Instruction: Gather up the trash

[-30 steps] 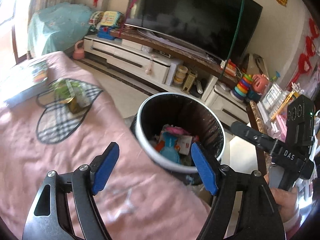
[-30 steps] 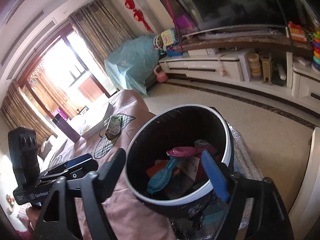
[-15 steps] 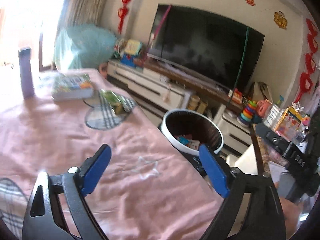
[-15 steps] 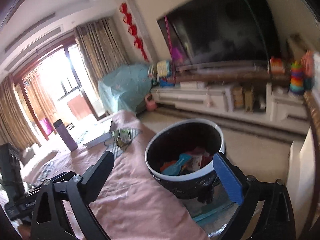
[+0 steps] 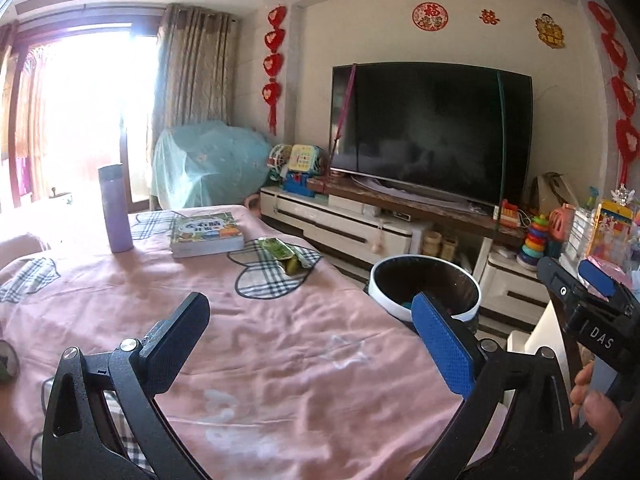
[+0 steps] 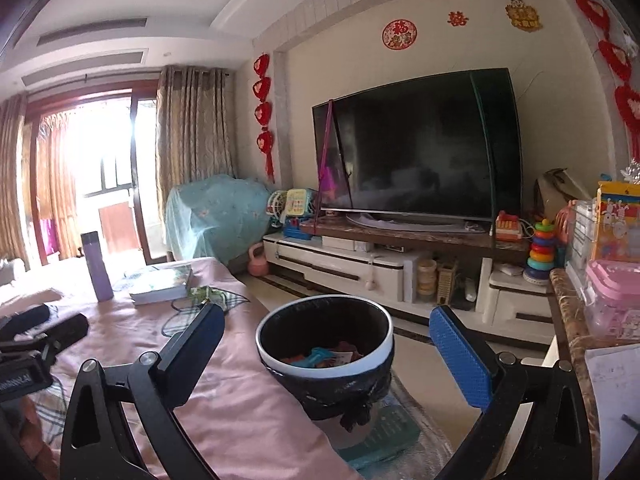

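Both grippers, left gripper [image 5: 308,332] and right gripper [image 6: 326,354], stand wide open and empty; the trash bin [image 6: 325,354] holds scraps, while 1 green wrapper [image 5: 288,256] remains on the pink tablecloth [image 5: 280,360].

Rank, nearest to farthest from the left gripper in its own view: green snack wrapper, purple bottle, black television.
1. Green snack wrapper, on the pink cloth ahead of the left gripper.
2. Purple bottle, far left on the table.
3. Black television, against the wall.
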Available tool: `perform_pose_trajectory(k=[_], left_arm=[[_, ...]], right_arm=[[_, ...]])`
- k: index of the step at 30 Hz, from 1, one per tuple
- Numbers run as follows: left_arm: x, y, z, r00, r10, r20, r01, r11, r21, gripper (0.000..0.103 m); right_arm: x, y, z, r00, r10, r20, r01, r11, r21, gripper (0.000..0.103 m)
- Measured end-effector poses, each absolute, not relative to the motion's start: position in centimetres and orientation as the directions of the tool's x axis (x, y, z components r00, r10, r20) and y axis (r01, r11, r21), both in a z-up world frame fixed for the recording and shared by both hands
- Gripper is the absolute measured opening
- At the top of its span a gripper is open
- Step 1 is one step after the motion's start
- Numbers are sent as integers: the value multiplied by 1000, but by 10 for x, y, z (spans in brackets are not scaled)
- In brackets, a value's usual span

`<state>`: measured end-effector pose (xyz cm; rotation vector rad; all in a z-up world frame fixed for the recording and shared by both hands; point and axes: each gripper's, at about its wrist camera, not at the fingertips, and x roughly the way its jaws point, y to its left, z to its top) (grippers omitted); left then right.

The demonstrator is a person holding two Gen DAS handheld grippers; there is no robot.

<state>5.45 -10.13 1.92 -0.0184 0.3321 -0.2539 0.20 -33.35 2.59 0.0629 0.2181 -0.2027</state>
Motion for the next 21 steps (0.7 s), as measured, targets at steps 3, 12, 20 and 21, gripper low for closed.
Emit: perform_pose_trajectory(k=[3,12,20,21], left_arm=[[53,-99,17,920,-225,-319,222,974,-48,103],[50,-98,10,929,-182,-322,183,983,-28,103],[48,-93,10,933,-171,-316,168,985,-36,103],[48,-93,10,934,-170,-315,167,985,-37,103]], right_arm=[[1,-330,26,955,-197,-221,207,978,26,103],[1,-322,19,954,-189,-232,198,980,16,103],[-1,-319,19,957,-180,-227,189,982,17,103],[-1,-320,19,957,-178,-227,187,982,19,103]])
